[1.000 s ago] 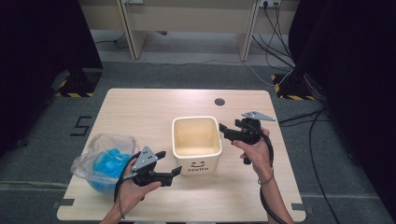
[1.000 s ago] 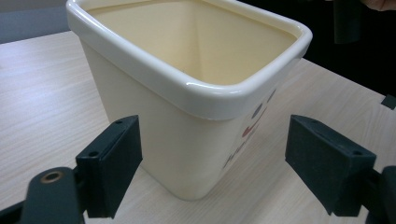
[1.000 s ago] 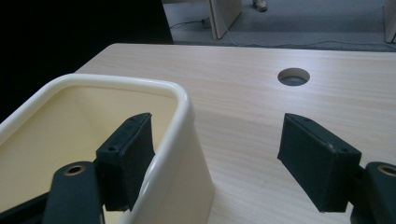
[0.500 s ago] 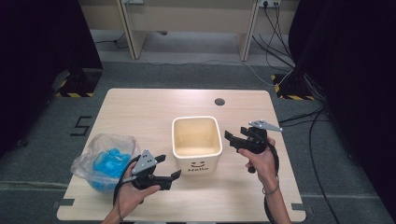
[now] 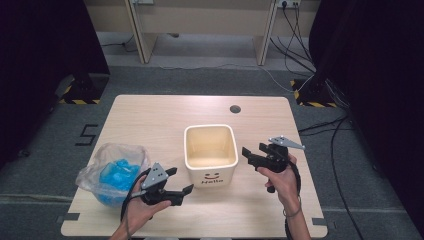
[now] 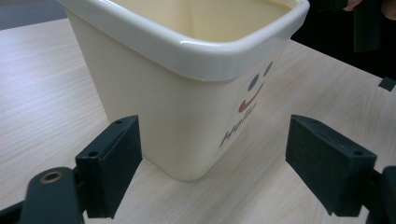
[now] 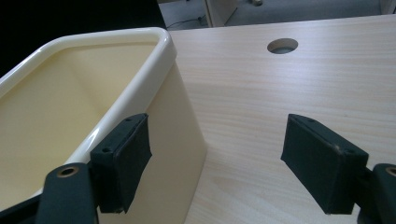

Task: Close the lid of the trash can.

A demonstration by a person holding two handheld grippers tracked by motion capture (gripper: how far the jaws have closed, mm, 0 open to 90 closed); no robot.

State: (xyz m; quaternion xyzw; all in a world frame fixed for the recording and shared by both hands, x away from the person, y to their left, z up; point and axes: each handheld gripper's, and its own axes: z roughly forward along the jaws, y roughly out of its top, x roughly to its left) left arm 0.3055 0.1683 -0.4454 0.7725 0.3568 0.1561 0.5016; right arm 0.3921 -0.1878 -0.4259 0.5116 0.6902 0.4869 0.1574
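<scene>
We flank the cream square plastic bin (image 5: 210, 155) with 2 tongs: left gripper (image 5: 181, 181) and right gripper (image 5: 251, 157). Both gape wide, holding nothing (probably poised to grasp its sides).

In the left gripper view, the cream bin (image 6: 187, 93) is cut off at the 12 o'clock edge, so its far rim and floor cannot be seen. Its printed word is skewed and only partly legible. The left gripper (image 6: 212, 163) is cropped at 6 o'clock; only its fingers (image 6: 112, 163) show. In the right gripper view, the bin (image 7: 93, 121) runs off at 9 and 6 o'clock, hiding its base. In the high view, the contents of the clear bag (image 5: 112, 172) read only as a blue mass, and the forearms are cut off at 6 o'clock.
</scene>
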